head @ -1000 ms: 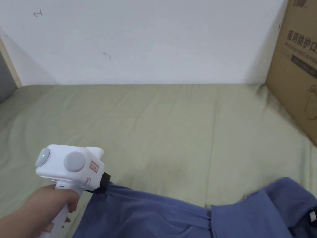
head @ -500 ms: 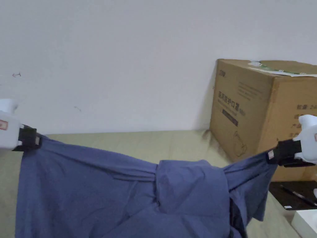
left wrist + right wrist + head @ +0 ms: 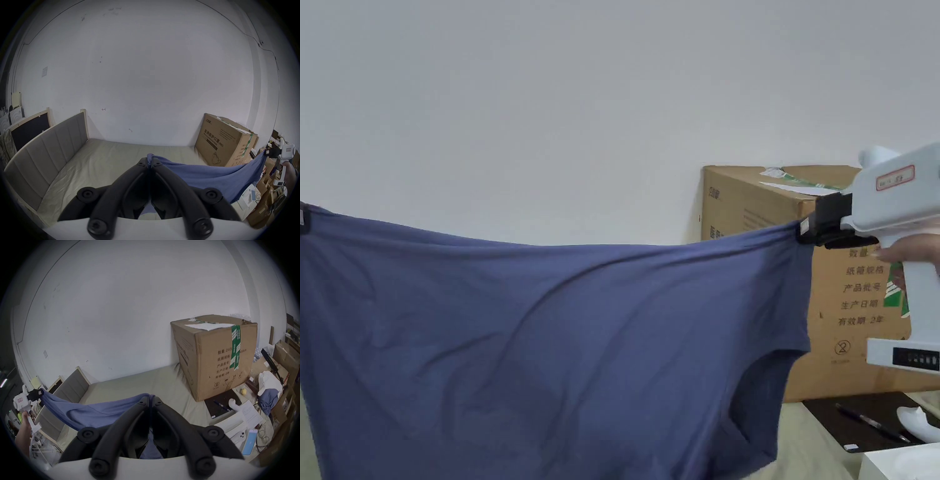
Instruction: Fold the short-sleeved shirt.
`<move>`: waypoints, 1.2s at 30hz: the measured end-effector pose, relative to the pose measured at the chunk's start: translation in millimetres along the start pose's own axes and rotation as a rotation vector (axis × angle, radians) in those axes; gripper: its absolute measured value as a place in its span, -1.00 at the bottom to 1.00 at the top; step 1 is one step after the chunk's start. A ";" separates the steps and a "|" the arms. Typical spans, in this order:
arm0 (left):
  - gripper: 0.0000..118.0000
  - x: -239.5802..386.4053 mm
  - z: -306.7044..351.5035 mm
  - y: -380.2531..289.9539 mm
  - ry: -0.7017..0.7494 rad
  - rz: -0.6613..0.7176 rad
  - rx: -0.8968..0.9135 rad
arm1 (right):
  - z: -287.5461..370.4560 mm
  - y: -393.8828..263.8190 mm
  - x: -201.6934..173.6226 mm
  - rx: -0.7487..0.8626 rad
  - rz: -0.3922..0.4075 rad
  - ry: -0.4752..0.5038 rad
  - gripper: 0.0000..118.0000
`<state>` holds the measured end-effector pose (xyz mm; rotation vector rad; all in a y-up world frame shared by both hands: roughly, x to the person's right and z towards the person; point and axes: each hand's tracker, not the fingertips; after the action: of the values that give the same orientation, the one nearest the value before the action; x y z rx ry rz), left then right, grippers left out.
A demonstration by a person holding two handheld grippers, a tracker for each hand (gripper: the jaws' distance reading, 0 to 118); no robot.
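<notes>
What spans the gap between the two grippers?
The blue shirt, stretched taut in the air from the left gripper to the right gripper, clearest in the head view.

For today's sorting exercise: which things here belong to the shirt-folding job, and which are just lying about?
Part of the job:
shirt
left gripper, shut on the shirt
right gripper, shut on the shirt
bed, the likely folding surface

Lying about:
cardboard box
pen
phone
yellow ball

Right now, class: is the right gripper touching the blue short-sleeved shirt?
Touching. In the right gripper view, the right gripper has both jaws closed on a bunched edge of the blue short-sleeved shirt.
</notes>
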<state>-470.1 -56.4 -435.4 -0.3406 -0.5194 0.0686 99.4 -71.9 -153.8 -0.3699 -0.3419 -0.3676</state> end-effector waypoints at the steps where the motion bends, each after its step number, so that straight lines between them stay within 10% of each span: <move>1: -0.99 1.1 -3.2 3.7 0.003 -0.004 0.000 | -3.1 6.5 -2.6 0.005 0.009 -0.003 -0.95; 24: -0.99 5.8 -200.2 135.3 0.042 0.086 0.127 | -155.6 198.4 -71.8 0.296 0.190 -0.201 -0.95; 36: -0.99 -21.7 -282.8 -12.4 0.052 0.102 -0.076 | -238.2 49.6 -29.9 0.152 0.208 -0.194 -0.95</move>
<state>-348.5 -156.6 -671.6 -0.4423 -0.4539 0.1391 153.9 -117.4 -388.4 -0.2887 -0.5127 -0.1004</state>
